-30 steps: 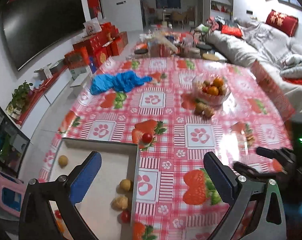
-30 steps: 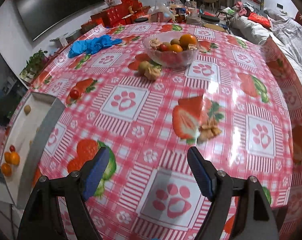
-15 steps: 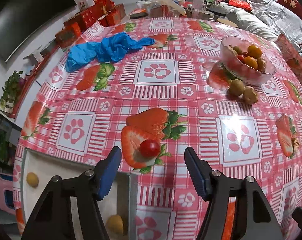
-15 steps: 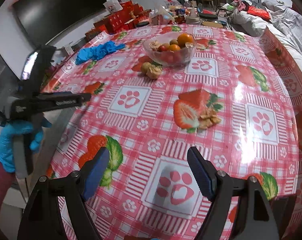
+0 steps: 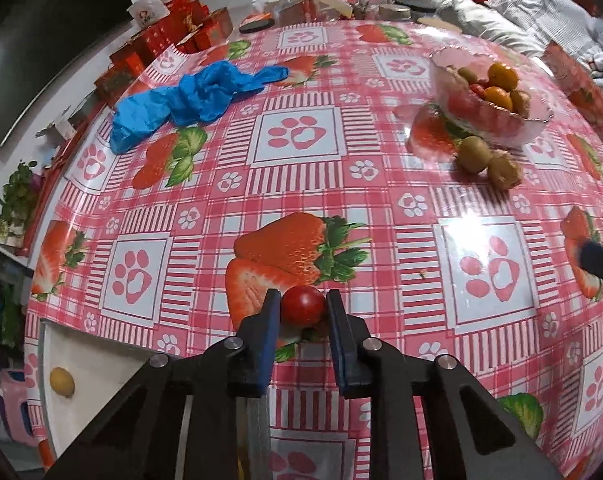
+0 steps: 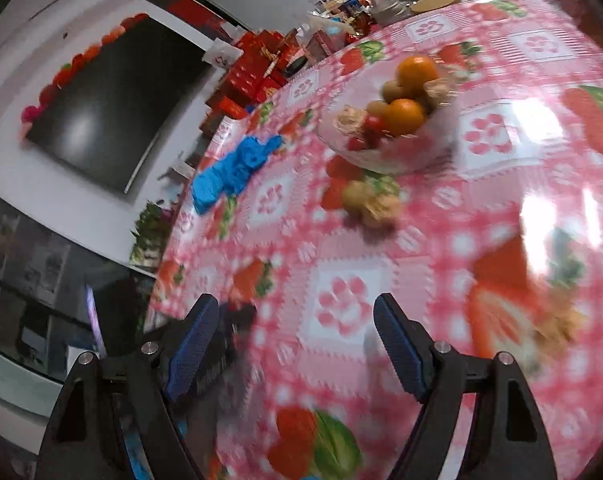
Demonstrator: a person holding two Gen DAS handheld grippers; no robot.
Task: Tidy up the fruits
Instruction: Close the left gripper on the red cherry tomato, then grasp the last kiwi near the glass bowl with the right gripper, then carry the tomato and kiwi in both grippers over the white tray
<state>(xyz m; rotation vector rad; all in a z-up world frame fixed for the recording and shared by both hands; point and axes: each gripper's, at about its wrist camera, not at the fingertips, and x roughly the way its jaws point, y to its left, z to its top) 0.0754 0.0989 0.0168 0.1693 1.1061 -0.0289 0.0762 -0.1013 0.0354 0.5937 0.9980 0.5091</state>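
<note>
My left gripper [image 5: 303,306] is shut on a red cherry tomato [image 5: 303,305] that rests on the strawberry tablecloth. A white tray [image 5: 97,364] lies just left of it, with a small yellow fruit [image 5: 61,381] inside. A glass bowl [image 5: 497,120] of oranges and small fruits stands at the far right, with a kiwi [image 5: 474,154] and a walnut [image 5: 504,170] in front of it. My right gripper [image 6: 295,332] is open and empty above the table. The right wrist view is blurred; the bowl [image 6: 385,152] shows there ahead.
A crumpled blue glove [image 5: 189,100] lies at the far left of the table. Red gift boxes [image 5: 169,44] and jars stand beyond the far edge. Walnut crumbs [image 6: 557,324] lie on the cloth at right. The table edge runs close on the left.
My left gripper moved forward and closed on the cherry tomato. My right gripper swung and tilted left, blurring its view.
</note>
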